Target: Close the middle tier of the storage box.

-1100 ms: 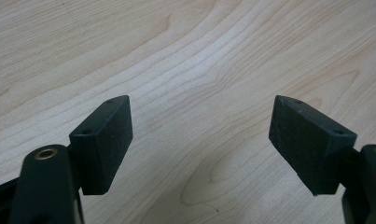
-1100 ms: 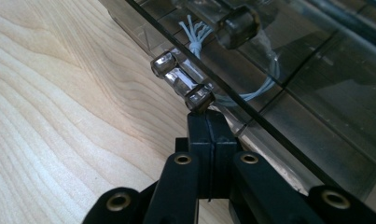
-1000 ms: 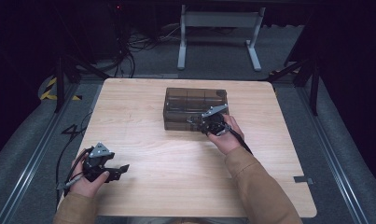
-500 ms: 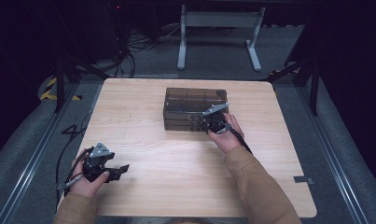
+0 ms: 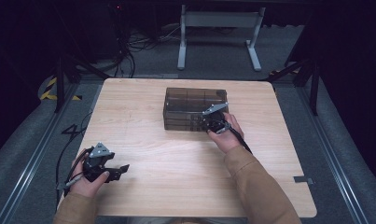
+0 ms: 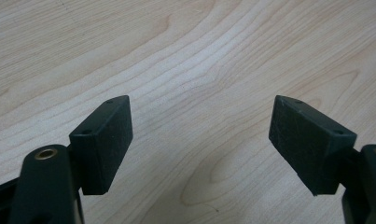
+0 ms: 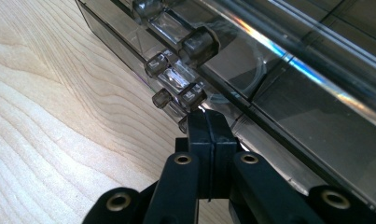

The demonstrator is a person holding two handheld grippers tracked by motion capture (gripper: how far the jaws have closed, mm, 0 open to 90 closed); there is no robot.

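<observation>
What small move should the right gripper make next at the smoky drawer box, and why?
Probably a short, straight pull toward the person. The right gripper has its fingers pressed together at a lower drawer's clear handle on the drawer box, whose drawers all look closed. The left gripper rests open, apart.

Smoky translucent grey drawer box (image 5: pixel 193 108), pale wood-grain table (image 5: pixel 143 107), black claws (image 6: pixel 199 149).

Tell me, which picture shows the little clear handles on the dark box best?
The right gripper view. The handles sit close up, stacked down the box front, right by the shut right gripper. The high view shows the whole box, handles too small to tell. The left gripper view looks at the table.
</observation>
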